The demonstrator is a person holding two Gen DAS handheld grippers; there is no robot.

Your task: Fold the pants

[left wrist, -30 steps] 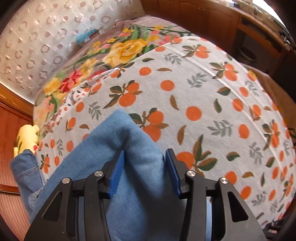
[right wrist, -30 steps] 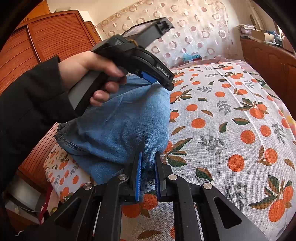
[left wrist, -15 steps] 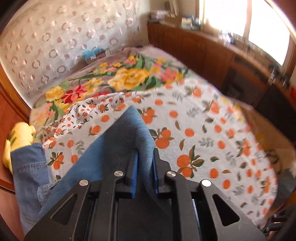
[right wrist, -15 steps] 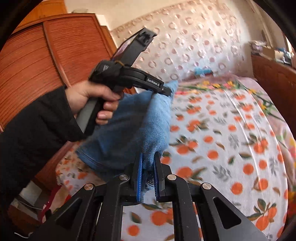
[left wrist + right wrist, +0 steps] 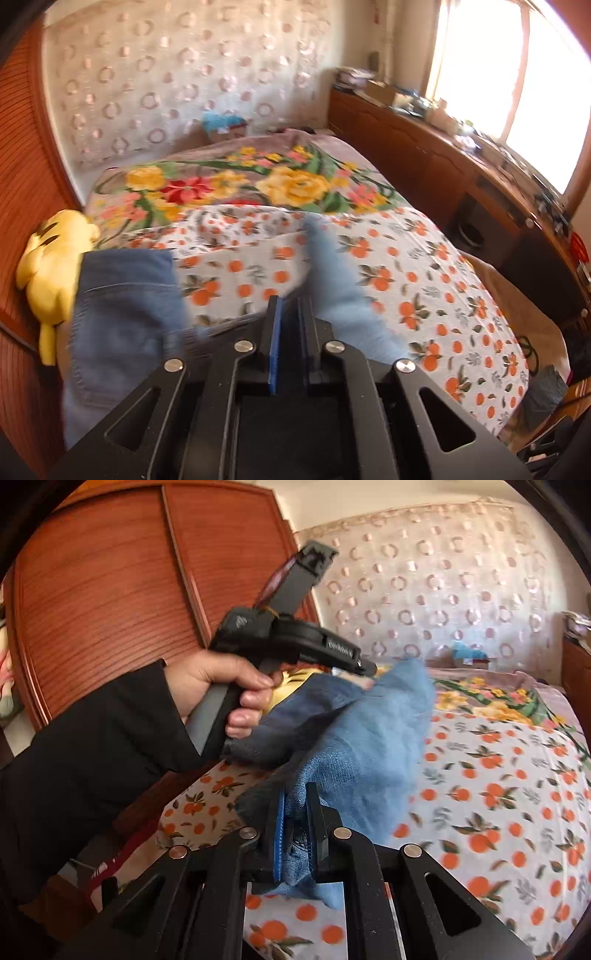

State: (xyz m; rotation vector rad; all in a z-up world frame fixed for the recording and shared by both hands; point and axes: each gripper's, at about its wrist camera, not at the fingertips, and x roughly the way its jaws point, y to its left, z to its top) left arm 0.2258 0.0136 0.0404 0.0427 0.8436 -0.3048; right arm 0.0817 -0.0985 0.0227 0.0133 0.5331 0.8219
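Two covers on the bed: an orange-print sheet (image 5: 436, 295) across the centre and lower right of the left wrist view, and a floral blanket (image 5: 291, 184) above it, toward the upper middle. Behind both, a pale padded headboard (image 5: 166, 81) with ring pattern filling the upper left. At the left edge, red-brown wooden wardrobe doors (image 5: 110, 590), large in the upper left of the right wrist view, with a yellow plush toy (image 5: 55, 273) pressed between wood and mattress. Along the right side, a long wooden sideboard (image 5: 443, 155) under a bright window (image 5: 517, 74), cluttered on top. Open sheet across the whole right half of the right wrist view, with a floor gap beyond the bed's right edge.

Lifted off the sheet, blue jeans pants (image 5: 369, 738), bunched between both tools; waist and pocket end hanging at lower left of the left wrist view, beside the toy. Left gripper (image 5: 291, 321) pressed together on a denim fold, blurred. Right gripper (image 5: 295, 823) clamped on a denim edge at bottom centre. In the right wrist view, left hand (image 5: 221, 686) in a black sleeve wrapped round its tool's handle, centre left.
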